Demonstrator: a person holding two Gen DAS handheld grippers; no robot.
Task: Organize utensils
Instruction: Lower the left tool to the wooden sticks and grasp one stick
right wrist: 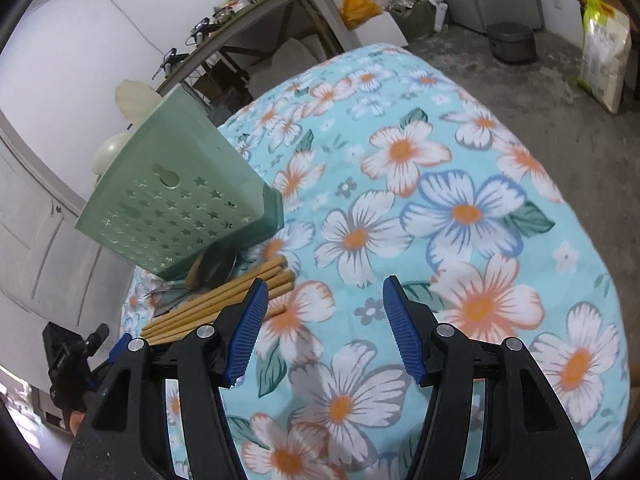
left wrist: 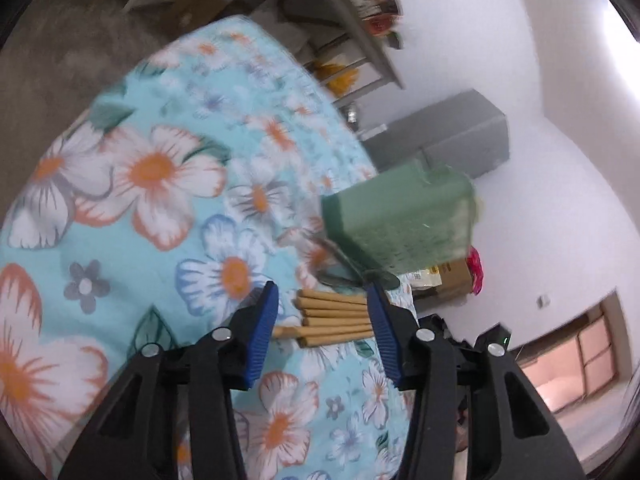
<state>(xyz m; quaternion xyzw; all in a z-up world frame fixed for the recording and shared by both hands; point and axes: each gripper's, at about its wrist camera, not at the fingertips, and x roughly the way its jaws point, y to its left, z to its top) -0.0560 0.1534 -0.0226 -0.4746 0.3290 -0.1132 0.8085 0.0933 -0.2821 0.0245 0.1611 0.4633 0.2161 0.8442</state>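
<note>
A green perforated utensil holder [left wrist: 400, 216] [right wrist: 180, 200] stands on the floral tablecloth [left wrist: 160, 200] [right wrist: 440, 208]. Several wooden chopsticks [left wrist: 332, 320] [right wrist: 224, 300] lie in a bundle beside it, with metal spoons [left wrist: 352, 276] [right wrist: 212, 270] between them and the holder. My left gripper [left wrist: 323, 292] is open, its blue fingers astride the chopstick ends and just above them. My right gripper [right wrist: 324, 286] is open and empty over the cloth, to the right of the chopsticks. The left gripper's body shows at the lower left of the right wrist view [right wrist: 76, 360].
The table edge runs close behind the holder and chopsticks. Beyond it are a long grey table [right wrist: 256, 20] with clutter, a grey fridge [left wrist: 444, 136], a yellow bag [right wrist: 358, 6], a dark pot [right wrist: 512, 42] and a sack [right wrist: 604, 52] on the concrete floor.
</note>
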